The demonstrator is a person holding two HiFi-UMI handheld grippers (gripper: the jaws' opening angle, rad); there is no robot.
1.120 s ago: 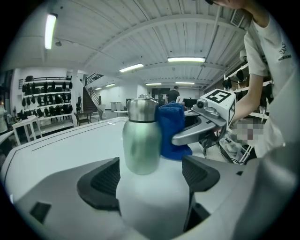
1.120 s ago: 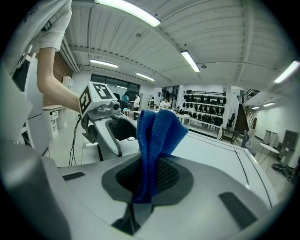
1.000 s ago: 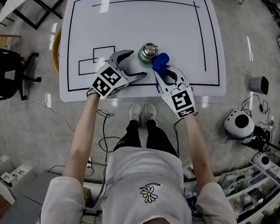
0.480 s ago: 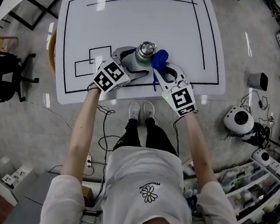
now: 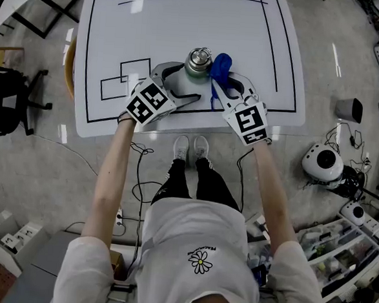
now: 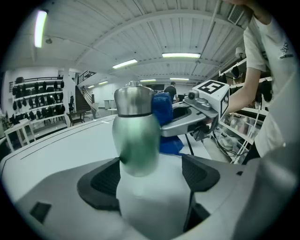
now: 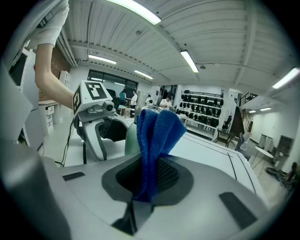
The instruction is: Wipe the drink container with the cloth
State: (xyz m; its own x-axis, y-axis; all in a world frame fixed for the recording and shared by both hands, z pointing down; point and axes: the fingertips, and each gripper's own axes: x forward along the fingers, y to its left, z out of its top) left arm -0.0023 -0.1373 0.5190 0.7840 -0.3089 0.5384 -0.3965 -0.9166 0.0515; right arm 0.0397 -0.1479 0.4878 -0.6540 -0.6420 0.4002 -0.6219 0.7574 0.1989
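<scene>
The right claw (image 5: 225,79), clenched on the blue cloth (image 5: 220,65), has slid forward along the side of the drink container (image 5: 198,63). The left claw (image 5: 184,82) grips it upright on the bench (image 5: 186,18). The wiping stroke looks under way.

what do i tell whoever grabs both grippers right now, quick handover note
Left gripper: shut on the lower body of the drink container, holding it upright on the white table.
Right gripper: shut on the blue cloth, which sticks up out of the jaws.
Position: the cloth is against the container's upper side, next to the steel lid.
Done: both grips made, cloth brought to the container.
Left: how much is already wiped cannot be told; probably rub the cloth around the lid and down the body while the left gripper steadies it.
</scene>
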